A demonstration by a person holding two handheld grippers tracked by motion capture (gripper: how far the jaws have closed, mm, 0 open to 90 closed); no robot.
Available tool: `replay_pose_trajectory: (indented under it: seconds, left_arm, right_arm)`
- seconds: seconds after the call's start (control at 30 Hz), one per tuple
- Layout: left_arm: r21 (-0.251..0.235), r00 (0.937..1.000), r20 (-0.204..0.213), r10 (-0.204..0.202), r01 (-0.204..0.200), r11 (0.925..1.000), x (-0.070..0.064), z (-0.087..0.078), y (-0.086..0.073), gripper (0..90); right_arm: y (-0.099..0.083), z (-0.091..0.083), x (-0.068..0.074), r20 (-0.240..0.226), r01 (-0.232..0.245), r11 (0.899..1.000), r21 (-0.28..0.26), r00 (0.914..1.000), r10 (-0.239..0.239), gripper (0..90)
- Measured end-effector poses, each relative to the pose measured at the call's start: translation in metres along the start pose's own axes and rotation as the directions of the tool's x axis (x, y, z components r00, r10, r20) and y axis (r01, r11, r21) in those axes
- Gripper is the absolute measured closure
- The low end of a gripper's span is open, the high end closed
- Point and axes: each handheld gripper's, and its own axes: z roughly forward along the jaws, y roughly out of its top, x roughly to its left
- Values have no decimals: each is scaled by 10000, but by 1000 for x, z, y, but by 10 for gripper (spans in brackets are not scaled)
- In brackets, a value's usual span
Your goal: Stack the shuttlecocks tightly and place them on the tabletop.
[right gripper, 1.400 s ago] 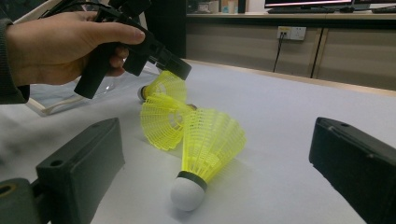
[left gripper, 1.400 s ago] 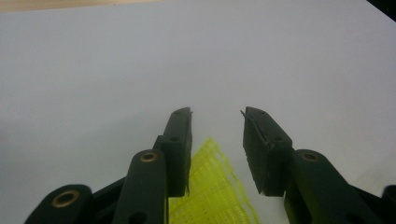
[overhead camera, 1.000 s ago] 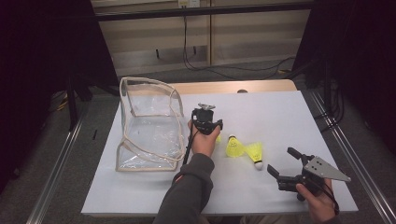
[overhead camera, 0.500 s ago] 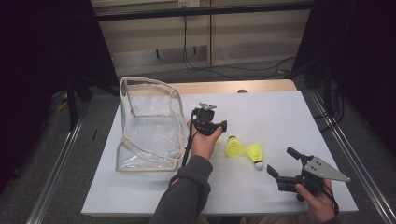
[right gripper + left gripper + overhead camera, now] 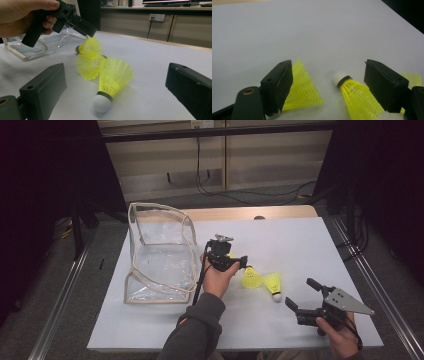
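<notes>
White tabletop (image 5: pixel 300 245) holds three yellow shuttlecocks (image 5: pixel 251 277), one clear bag (image 5: pixel 160 255); both grippers (image 5: pixel 302 296) gape.

A white table top (image 5: pixel 300 240) carries everything, with a strip of bare wood showing along its far edge. On its left part lies a clear plastic bag (image 5: pixel 159 255) with pale trim, its mouth open. Right of the bag, near the middle, yellow shuttlecocks (image 5: pixel 262 281) lie clustered and touching, one with its white cork (image 5: pixel 276 297) pointing to the near side.
</notes>
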Motion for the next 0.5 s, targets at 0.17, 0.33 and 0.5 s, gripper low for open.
replay_pose_trajectory:
  seconds: [0.17, 0.33, 0.5]
  left_arm:
    - [-23, 9999, 143, 66, -66, 10000, -3, -3, 0, 183]
    - [-67, 9992, 381, 88, -85, 9999, -7, -5, -3, 157]
    - [78, 9986, 491, 202, -206, 9998, -6, -5, -7, 150]
  right_arm:
    - [0, 0, 0, 18, -34, 10000, -10, 10000, 34, 24]
    - [0, 0, 0, 43, -11, 10000, -9, 10000, 11, 24]
    - [0, 0, 0, -25, 52, 10000, 8, 10000, -52, 24]
